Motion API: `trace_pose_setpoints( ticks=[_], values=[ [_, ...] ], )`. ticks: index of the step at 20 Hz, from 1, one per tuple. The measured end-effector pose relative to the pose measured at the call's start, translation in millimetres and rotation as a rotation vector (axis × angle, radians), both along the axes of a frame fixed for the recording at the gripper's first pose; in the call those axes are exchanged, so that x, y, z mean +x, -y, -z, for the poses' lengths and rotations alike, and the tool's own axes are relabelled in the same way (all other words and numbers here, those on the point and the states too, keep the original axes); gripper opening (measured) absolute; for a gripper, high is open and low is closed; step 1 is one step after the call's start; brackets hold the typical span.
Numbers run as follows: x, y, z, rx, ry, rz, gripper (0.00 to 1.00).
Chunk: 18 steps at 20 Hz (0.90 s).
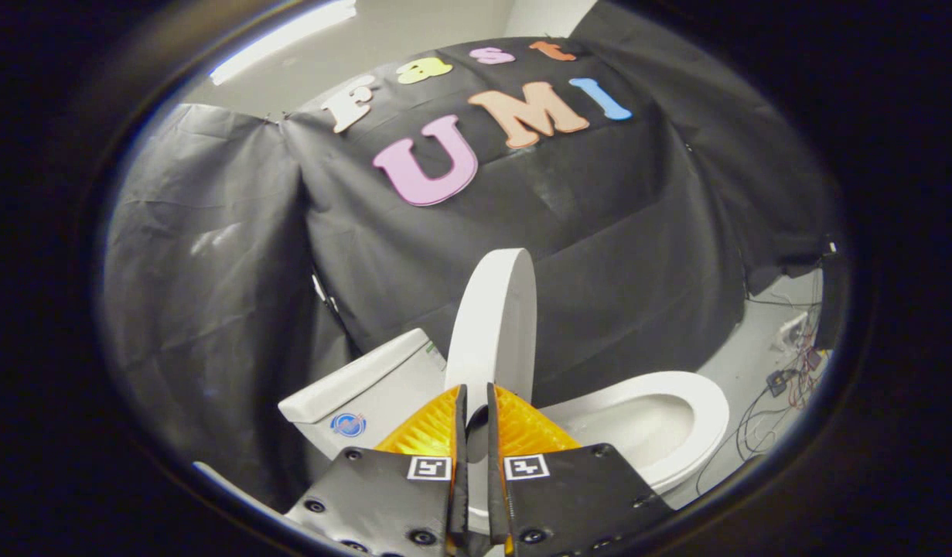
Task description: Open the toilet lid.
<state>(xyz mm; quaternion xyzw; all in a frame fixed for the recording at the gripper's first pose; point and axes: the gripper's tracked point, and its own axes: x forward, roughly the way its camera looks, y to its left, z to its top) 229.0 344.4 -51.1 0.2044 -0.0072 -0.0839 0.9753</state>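
The white toilet lid [493, 325] stands raised, close to upright, above the tank side of the toilet. Its lower edge runs down into the narrow gap between my fingers. My gripper [476, 393] is shut on the lid, one finger on each face. To the right of the fingers the white seat ring [696, 410] and the bowl [638, 429] lie uncovered. The part of the lid inside the grip is hidden by the fingers.
The white tank [367, 387] with a round blue sticker sits left of the lid. Black cloth walls stand close behind and to the left. Loose cables and small electronics [789, 379] lie on the pale floor at the right.
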Motion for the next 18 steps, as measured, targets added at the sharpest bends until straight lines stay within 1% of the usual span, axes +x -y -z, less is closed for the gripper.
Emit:
trace_pose_setpoints(
  ticks=[8,11,15,18],
  values=[
    [21.4,-43.6,-16.3,-0.149,0.005,-0.13,0.11],
    [26.3,-56.3,-18.7,-0.142,0.023,-0.162,0.11],
    [37.6,-76.5,-24.3,-0.172,0.027,-0.203,0.11],
    [43.6,-88.7,-26.8,-0.168,0.034,-0.221,0.11]
  ],
)
